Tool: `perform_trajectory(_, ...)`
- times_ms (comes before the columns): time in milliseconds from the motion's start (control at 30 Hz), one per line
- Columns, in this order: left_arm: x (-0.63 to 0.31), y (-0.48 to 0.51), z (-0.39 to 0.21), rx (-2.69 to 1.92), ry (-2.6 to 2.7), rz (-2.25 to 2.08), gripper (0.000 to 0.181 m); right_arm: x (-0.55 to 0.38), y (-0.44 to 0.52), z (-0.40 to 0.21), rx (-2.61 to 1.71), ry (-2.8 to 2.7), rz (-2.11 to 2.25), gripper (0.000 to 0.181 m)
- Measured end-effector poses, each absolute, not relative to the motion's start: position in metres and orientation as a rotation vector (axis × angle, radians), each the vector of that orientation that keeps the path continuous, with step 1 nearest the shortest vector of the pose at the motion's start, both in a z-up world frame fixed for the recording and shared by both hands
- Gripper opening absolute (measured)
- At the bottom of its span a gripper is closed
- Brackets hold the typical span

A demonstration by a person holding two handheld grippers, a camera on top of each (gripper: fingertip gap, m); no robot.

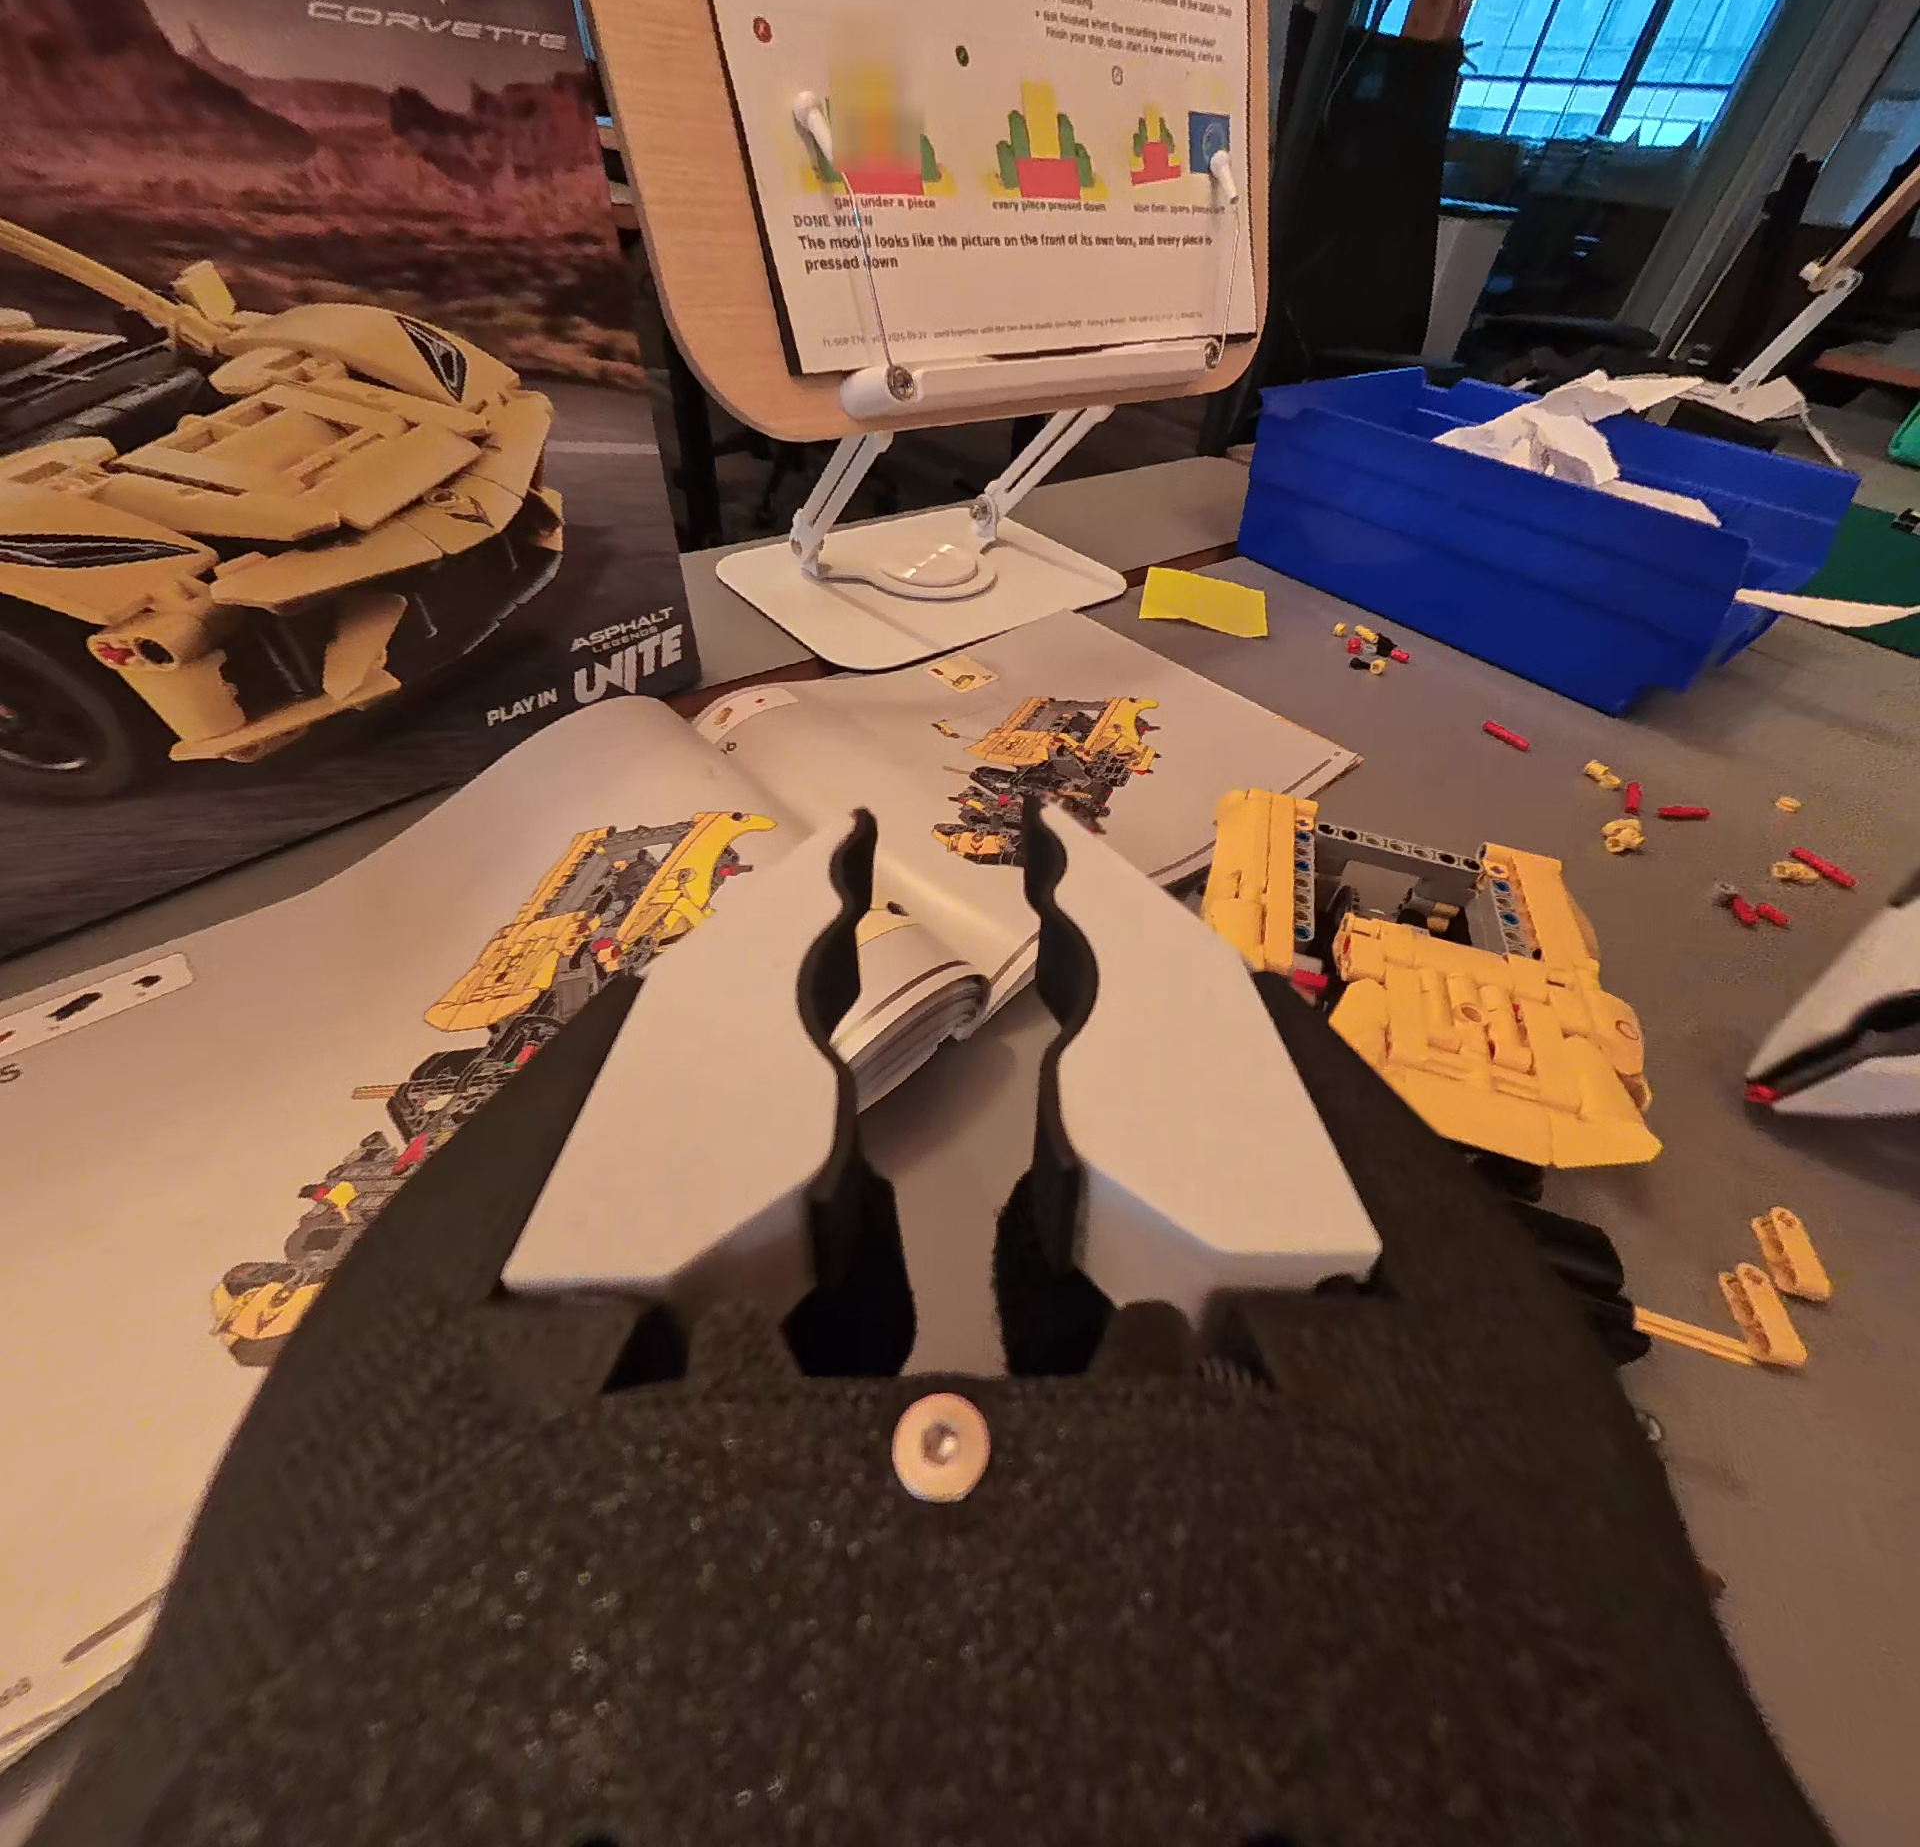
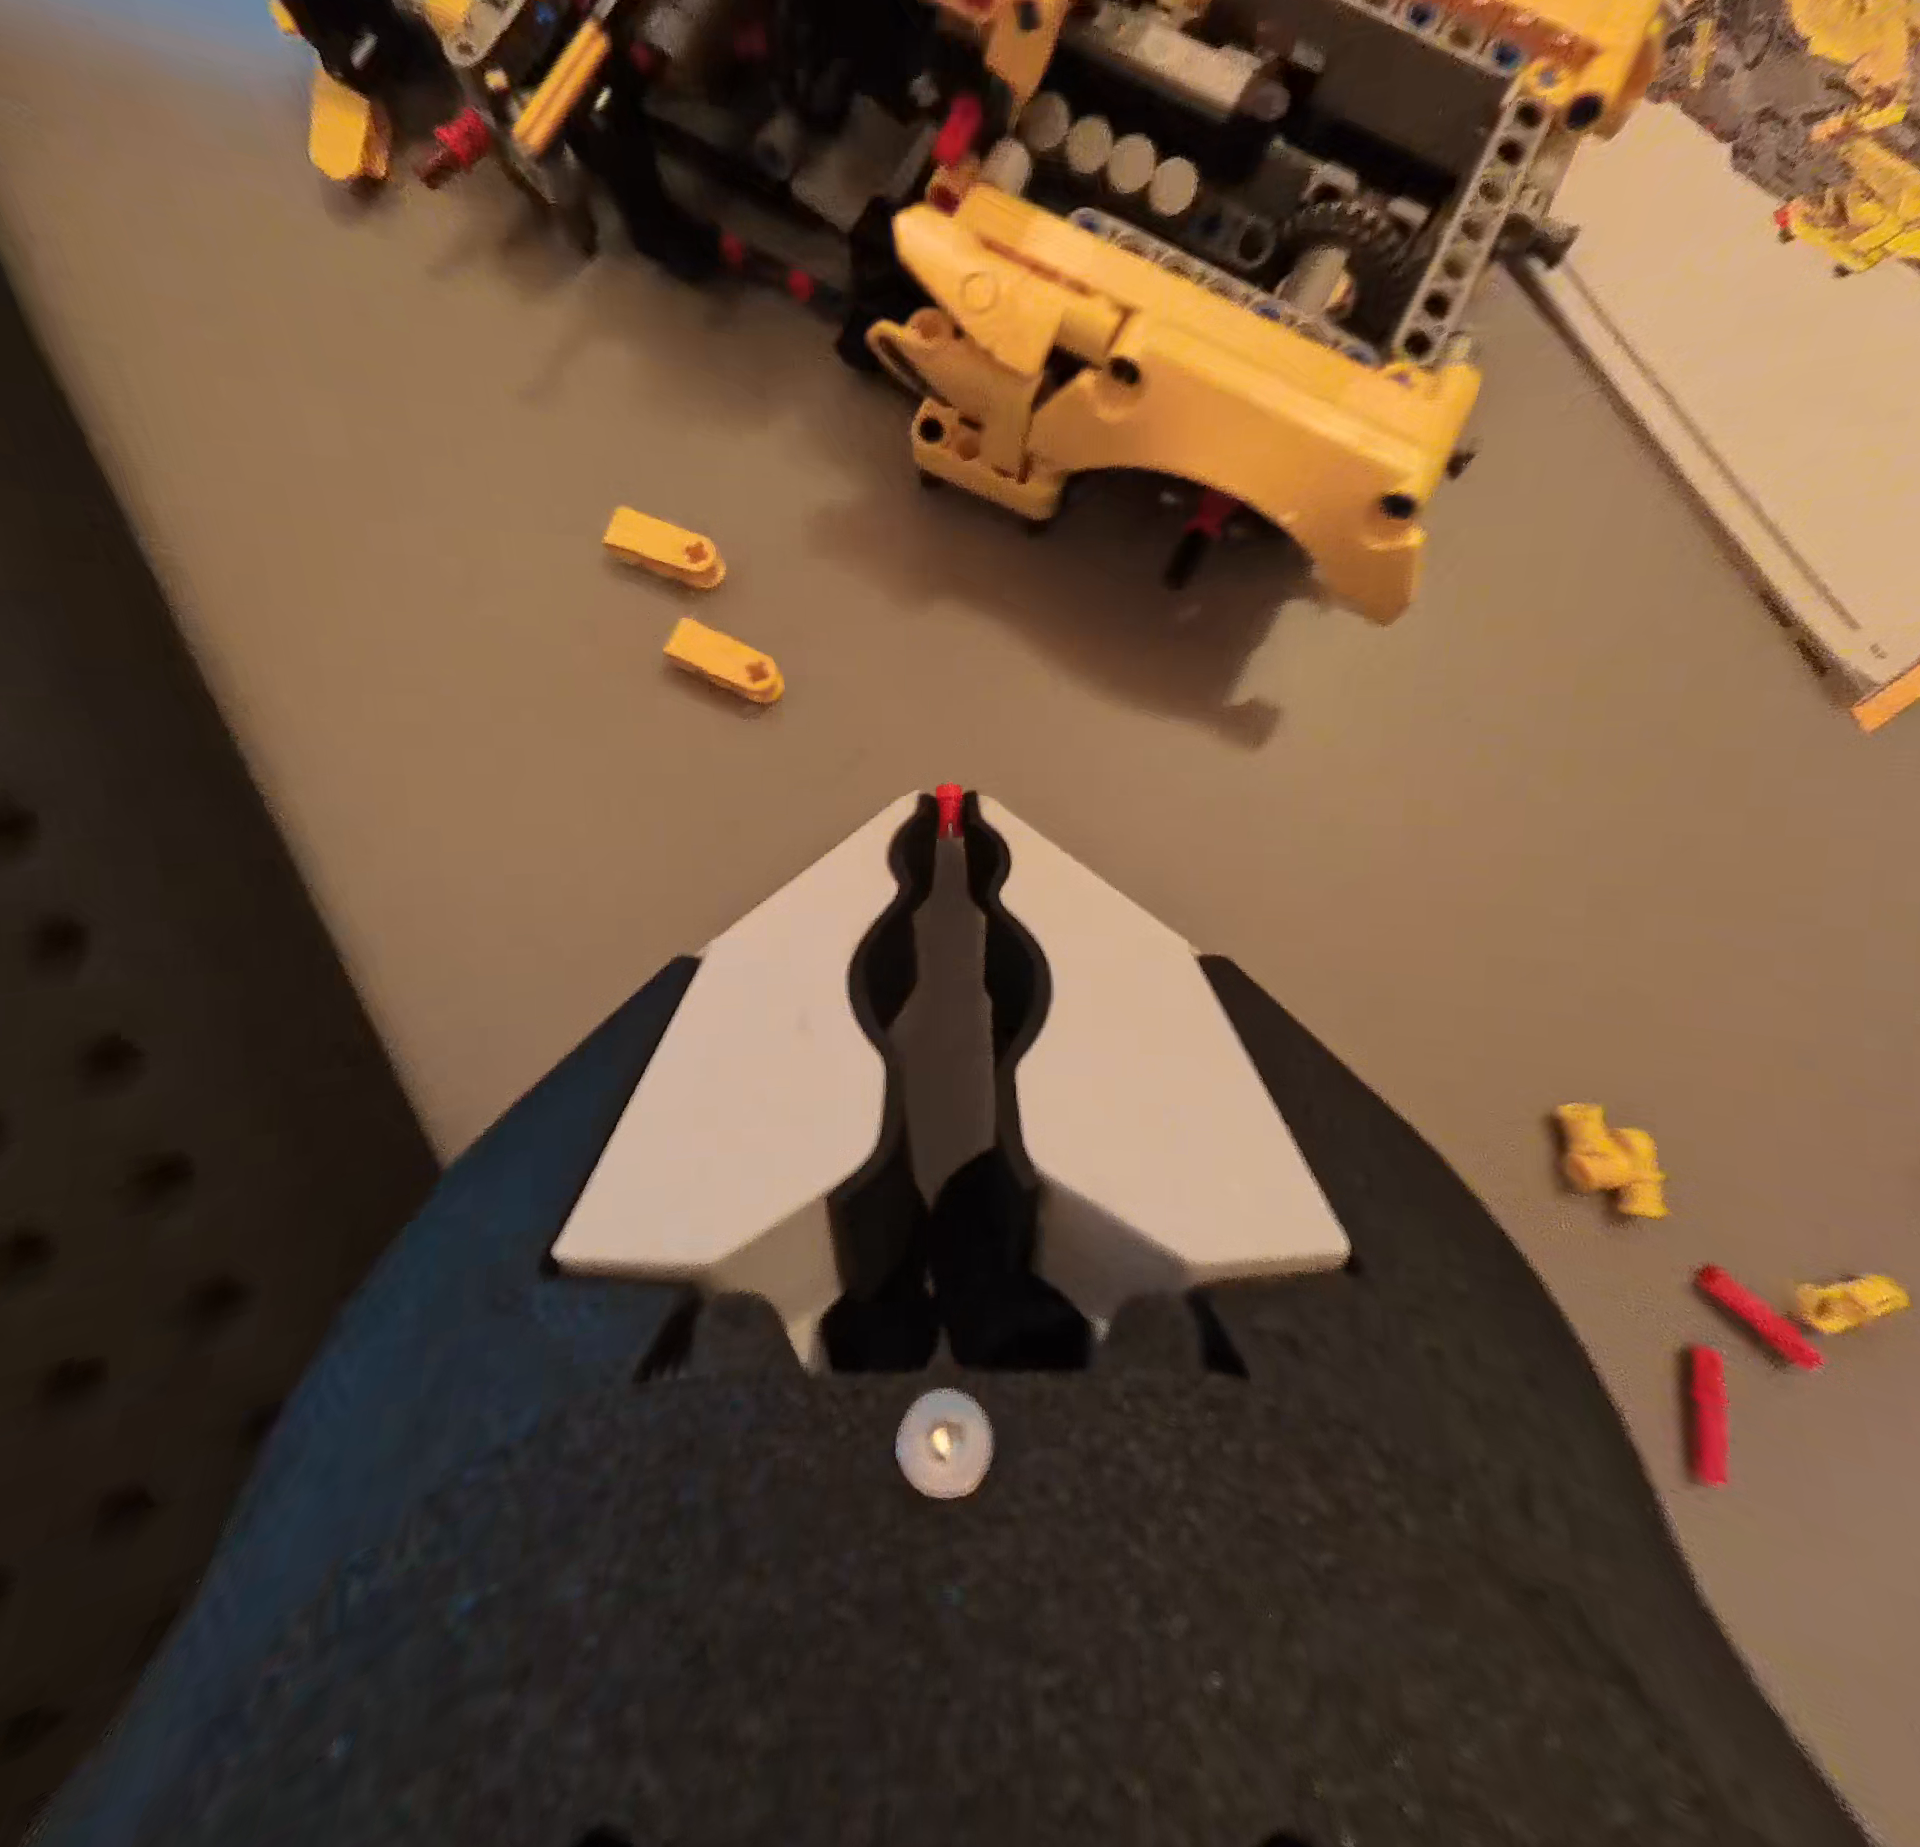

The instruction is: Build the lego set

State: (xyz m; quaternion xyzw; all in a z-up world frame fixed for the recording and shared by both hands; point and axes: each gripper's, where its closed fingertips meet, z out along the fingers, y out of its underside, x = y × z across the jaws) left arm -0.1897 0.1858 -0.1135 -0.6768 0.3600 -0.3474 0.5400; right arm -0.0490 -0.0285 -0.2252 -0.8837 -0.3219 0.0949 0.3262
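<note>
Right tool (image 2: 948,810) pinches a small red pin (image 2: 948,808) at its very tips: light, stiff, slippery (easily twisted out). Left tool (image 1: 945,841) is spread, empty. Part-built yellow model (image 2: 1195,363) sits far on the tabletop (image 2: 416,550); grip its rigid frame.

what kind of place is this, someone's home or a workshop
Probably a workshop or lab bench, not a home: a blue parts bin on the grey table, an instruction sheet on a stand, and large industrial-looking windows behind.
</note>
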Motion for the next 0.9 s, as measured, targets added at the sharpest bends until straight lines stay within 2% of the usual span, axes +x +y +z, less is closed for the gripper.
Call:
perform_trajectory(267, -0.192, 0.189, -0.116, -1.618, 0.847, -0.778, 0.029, -0.055, -0.042, -0.233, -2.345, -0.732, 0.249, 0.005)
perform_trajectory(367, -0.192, 0.19, -0.118, -1.622, 0.852, -0.76, 0.029, -0.038, -0.041, -0.228, -2.343, -0.661, 0.227, 0.021)
perform_trajectory(567, -0.19, 0.188, -0.118, -1.623, 0.853, -0.786, 0.029, 0.072, -0.051, -0.219, -2.385, -0.212, -0.036, 0.021)
perform_trajectory(900, -0.189, 0.187, -0.121, -1.626, 0.867, -0.764, 0.029, 0.072, -0.051, -0.233, -2.426, -0.201, 0.0, 0.011)
